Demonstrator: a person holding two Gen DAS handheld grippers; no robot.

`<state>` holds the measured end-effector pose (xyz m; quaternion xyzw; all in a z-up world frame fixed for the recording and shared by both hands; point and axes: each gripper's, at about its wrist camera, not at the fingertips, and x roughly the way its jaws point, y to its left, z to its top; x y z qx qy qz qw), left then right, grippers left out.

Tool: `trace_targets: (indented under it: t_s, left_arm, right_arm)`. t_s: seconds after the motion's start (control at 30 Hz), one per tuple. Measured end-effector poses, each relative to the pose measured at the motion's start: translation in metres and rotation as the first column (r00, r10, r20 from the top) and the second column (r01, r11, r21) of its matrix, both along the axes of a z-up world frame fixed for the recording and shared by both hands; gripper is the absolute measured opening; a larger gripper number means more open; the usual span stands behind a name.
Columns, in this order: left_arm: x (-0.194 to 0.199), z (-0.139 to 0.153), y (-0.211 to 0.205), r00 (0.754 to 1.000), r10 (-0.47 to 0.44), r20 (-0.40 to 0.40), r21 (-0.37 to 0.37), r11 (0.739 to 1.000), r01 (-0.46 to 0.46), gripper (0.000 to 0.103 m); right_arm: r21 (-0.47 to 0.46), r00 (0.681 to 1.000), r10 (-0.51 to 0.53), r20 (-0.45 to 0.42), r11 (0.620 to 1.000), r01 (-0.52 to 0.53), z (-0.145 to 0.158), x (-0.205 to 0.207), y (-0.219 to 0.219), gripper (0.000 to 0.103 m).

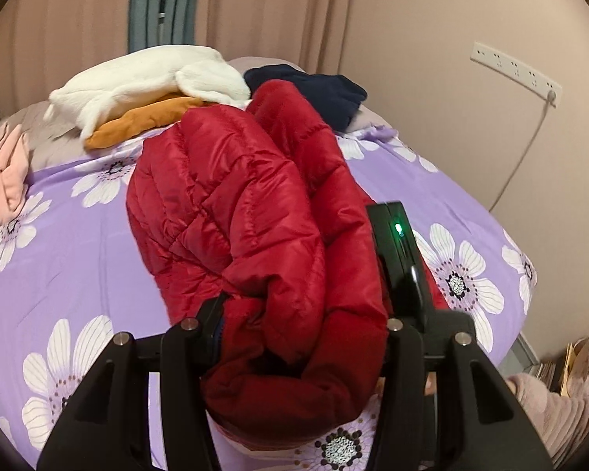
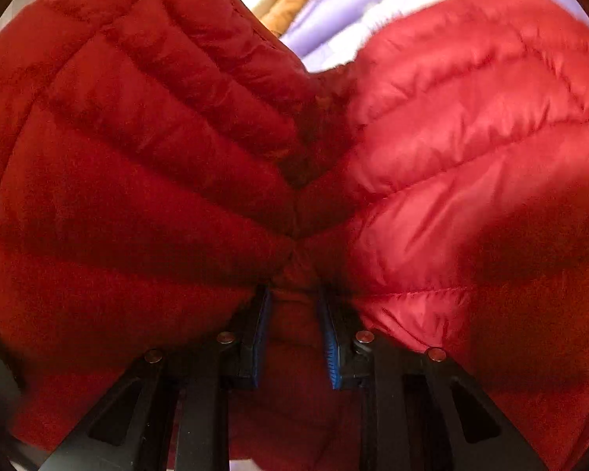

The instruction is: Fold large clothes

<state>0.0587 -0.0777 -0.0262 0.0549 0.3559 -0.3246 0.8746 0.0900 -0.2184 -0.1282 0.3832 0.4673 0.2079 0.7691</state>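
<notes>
1. Left wrist view: left claw (image 1: pixel 302 337) grips a thick bunch of the red puffer jacket (image 1: pixel 231 212), lifting it off the bed (image 1: pixel 59 259) ahead, likely to fold it
2. Right claw (image 2: pixel 294 337) pinches jacket fabric between its pads (image 2: pixel 331 349), steadying the other end

Left wrist: angled down across bed (image 1: pixel 78 259) toward wall. Right wrist: pressed close against red jacket (image 2: pixel 471 117), shared by both.

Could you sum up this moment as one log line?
task: fold clothes | left gripper: shut on red puffer jacket | right gripper: shut on it | bed: jacket bunched
</notes>
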Motion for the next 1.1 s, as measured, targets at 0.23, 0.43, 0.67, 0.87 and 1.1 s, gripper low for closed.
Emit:
trace_targets:
  t_s: [0.23, 0.43, 0.67, 0.87, 1.1]
  left_arm:
    - [0.005, -0.004, -0.012, 1.0, -0.023, -0.001, 0.019, 1.0, 0.023, 0.05]
    - [0.0, -0.007, -0.022, 0.999, -0.034, -0.003, 0.033, 0.999, 0.034, 0.05]
    - [-0.005, -0.011, -0.034, 0.998, -0.057, 0.009, 0.07, 0.996, 0.057, 0.05]
    - [-0.011, -0.017, -0.048, 0.995, -0.103, 0.013, 0.119, 0.988, 0.101, 0.051]
    - [-0.016, -0.033, -0.074, 0.982, -0.189, 0.003, 0.197, 0.963, 0.184, 0.056]
  right_arm:
    - [0.143, 0.995, -0.04, -0.092, 0.988, 0.053, -0.004, 0.003, -0.032, 0.027]
    - [-0.013, 0.989, -0.145, -0.029, 0.989, 0.144, 0.026, -0.024, -0.065, 0.042]
    - [-0.011, 0.969, -0.249, 0.0, 0.969, 0.249, 0.024, -0.056, -0.099, 0.045]
    - [0.204, 0.953, -0.302, -0.021, 0.932, 0.3, -0.003, -0.074, -0.126, 0.049]
    - [0.374, 0.953, -0.304, 0.022, 0.886, 0.274, -0.005, -0.077, -0.142, 0.074]
